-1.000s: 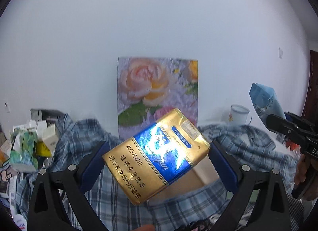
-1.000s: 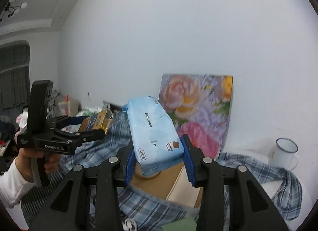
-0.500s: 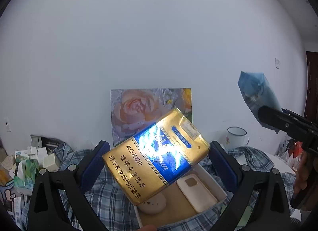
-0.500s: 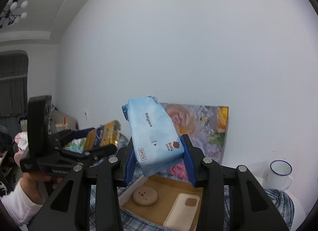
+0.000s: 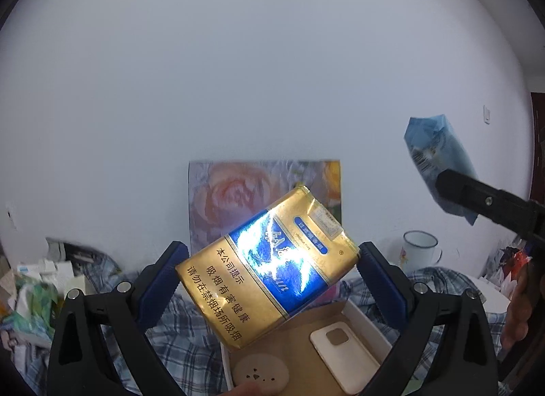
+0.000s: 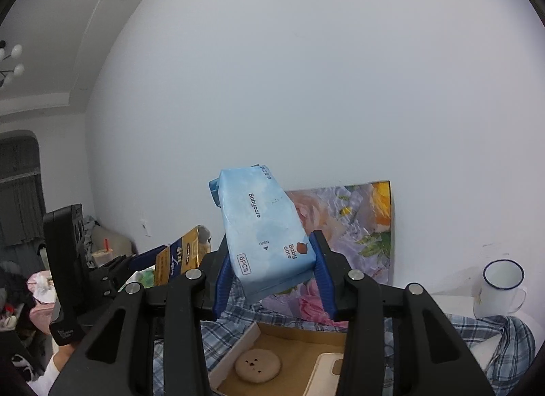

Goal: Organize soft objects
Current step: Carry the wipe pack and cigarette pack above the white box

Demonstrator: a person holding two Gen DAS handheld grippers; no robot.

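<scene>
So left gripper (image 5: pixel 269 280) clamps gold pack (image 5: pixel 269 270) above box (image 5: pixel 361 319); right gripper (image 6: pixel 272 280) pinches wipes (image 6: pixel 265 229) above box too.

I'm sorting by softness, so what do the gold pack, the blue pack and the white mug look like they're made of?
Gold pack: probably paper under glossy film; it glares and its top corners are crumpled.
Blue pack: likely soft matte plastic film, printed "6PCS", with a crimped, folded end.
White mug: looks like enamelled metal, given its thin wall and dark blue rim, though ceramic is possible.
</scene>
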